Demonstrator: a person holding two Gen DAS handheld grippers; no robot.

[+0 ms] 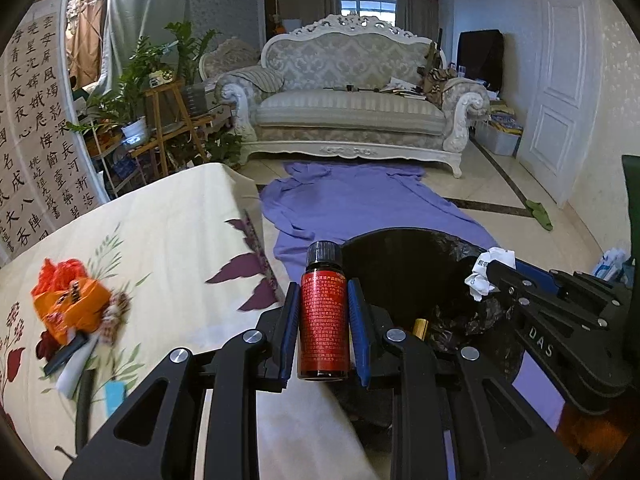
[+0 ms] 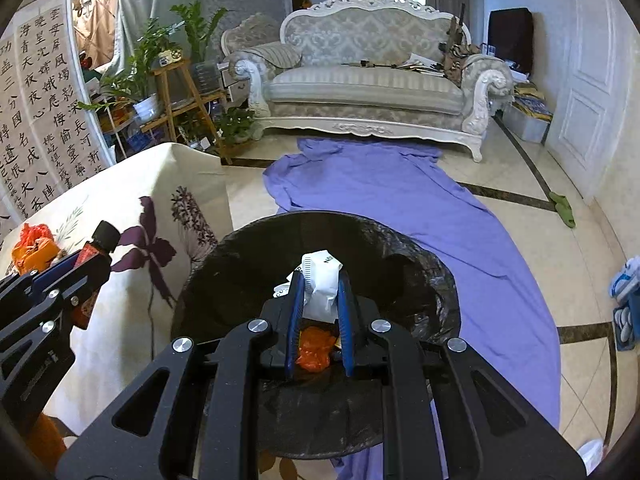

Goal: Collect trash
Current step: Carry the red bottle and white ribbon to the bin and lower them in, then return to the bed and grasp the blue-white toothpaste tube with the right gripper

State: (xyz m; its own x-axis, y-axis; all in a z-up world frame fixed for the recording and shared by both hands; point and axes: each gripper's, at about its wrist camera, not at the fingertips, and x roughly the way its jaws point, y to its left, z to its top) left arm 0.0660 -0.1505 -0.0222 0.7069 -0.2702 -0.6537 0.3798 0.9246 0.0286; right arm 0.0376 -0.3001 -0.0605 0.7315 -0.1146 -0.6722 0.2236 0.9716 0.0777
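From the left wrist, our left gripper (image 1: 323, 320) is clamped on a small red bottle (image 1: 323, 322) with a black cap, held upright between the blue pads. The bottle sits at the table's (image 1: 168, 240) edge, with the bin (image 1: 404, 256), lined with a black bag, just beyond and to the right. More trash (image 1: 72, 304) lies on the tablecloth to the left: orange and red wrappers with dark and white scraps. At the right we see our right gripper (image 1: 486, 274) pinching a crumpled white paper (image 1: 488, 272) over the bin's rim.

From the right wrist, the right gripper (image 2: 320, 300) is closed on the paper (image 2: 320, 284), directly above the bin's (image 2: 248, 248) open mouth; an orange wrapper (image 2: 314, 346) already lies inside below it. The left gripper (image 2: 86, 264) with the bottle (image 2: 94, 258) shows at the left, over the table (image 2: 132, 320), beside the bin but not yet above it.

We judge we are in the drop step. The right hand seems placed: its next move calls only for parting the jaws so the paper falls in. The left must first carry the bottle rightward over the rim, clear of the other gripper, then let go. The pile on the table remains to be collected.
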